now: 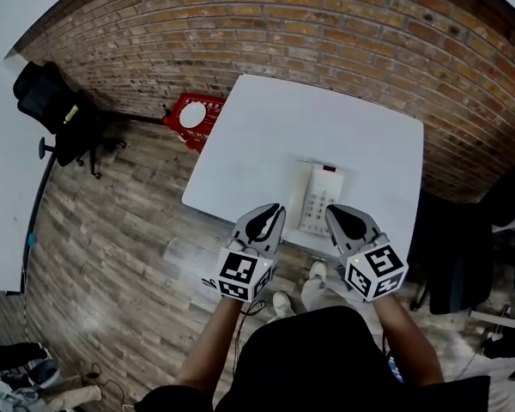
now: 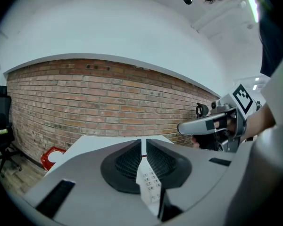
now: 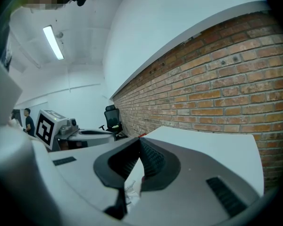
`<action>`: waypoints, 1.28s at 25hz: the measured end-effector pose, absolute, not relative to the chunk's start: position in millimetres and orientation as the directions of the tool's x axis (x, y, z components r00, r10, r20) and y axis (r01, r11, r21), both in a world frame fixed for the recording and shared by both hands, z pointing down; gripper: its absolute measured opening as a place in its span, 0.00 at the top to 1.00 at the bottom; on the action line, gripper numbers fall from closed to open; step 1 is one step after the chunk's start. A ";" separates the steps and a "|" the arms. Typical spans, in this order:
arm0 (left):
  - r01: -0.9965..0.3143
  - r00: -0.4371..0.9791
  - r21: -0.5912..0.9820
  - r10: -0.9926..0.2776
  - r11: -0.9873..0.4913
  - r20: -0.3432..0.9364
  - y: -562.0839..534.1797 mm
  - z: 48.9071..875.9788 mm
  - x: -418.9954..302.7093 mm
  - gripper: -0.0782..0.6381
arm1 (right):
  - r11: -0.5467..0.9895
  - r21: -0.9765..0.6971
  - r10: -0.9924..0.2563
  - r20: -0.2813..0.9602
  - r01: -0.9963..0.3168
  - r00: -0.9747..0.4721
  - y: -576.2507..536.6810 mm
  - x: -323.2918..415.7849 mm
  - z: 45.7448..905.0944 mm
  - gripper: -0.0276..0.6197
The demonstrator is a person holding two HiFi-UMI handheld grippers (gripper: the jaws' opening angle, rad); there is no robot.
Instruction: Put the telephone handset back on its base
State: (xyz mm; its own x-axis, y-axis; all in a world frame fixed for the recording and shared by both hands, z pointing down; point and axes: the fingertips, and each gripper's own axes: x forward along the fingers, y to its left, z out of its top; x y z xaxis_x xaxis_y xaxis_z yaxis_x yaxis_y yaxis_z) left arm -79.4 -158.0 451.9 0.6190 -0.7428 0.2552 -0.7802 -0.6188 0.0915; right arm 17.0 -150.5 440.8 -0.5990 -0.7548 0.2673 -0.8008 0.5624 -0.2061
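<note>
Brickwork (image 1: 326,24) backs the white counter (image 1: 266,136); the telephone (image 1: 318,199) lies near its front edge, handset (image 1: 305,194) seemingly on the base (image 1: 324,197). Left tongs (image 1: 279,207) and right tongs (image 1: 330,209) hover either side, both clenched on nothing.

1. Telephone (image 2: 150,186): my left gripper (image 2: 144,141) blocks all but a strip of keypad, seen through the slit of its jaws.
2. Pale sliver (image 3: 130,188) past my right gripper (image 3: 140,139): too little shows to name.
3. Same telephone, head view: parts too small to tell apart.
4. Red floor item (image 1: 191,116): one corner tucked behind the table (image 1: 266,144).
5. Black chair (image 1: 451,256): cut by the right rim.
</note>
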 end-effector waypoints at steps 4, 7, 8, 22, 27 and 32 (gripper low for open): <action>-0.783 0.616 0.084 -0.750 -0.617 0.240 -146.0 445.7 -86.6 0.85 | 0.561 -0.202 -0.760 0.258 -0.803 -0.596 -141.6 11.1 437.9 0.94; -0.783 0.616 0.074 -0.753 -0.618 0.232 -136.9 440.8 -91.4 0.86 | 0.557 -0.198 -0.767 0.249 -0.806 -0.591 -134.1 7.9 434.1 0.94; -0.783 0.616 0.072 -0.754 -0.618 0.229 -134.2 439.3 -93.0 0.86 | 0.556 -0.197 -0.769 0.246 -0.808 -0.590 -131.7 6.9 433.0 0.94; -0.752 0.656 0.059 -0.736 -0.657 0.165 -91.0 413.1 -117.7 0.88 | 0.551 -0.172 -0.791 0.205 -0.817 -0.577 -97.9 -22.5 415.8 0.94; -0.749 0.662 0.071 -0.738 -0.659 0.134 -77.1 399.4 -126.3 0.88 | 0.558 -0.163 -0.793 0.183 -0.813 -0.581 -83.2 -34.8 406.4 0.94; -0.748 0.664 0.096 -0.743 -0.657 0.084 -62.3 382.1 -136.5 0.88 | 0.560 -0.155 -0.800 0.154 -0.814 -0.580 -67.5 -45.4 394.1 0.94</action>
State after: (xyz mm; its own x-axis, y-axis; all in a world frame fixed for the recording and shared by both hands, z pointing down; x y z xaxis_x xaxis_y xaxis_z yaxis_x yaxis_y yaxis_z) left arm -136.5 -62.3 382.1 0.6640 -0.7430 0.0838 -0.7475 -0.6573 0.0958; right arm -45.4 -67.5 394.1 -0.5799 -0.7999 0.1544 -0.8138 0.5600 -0.1555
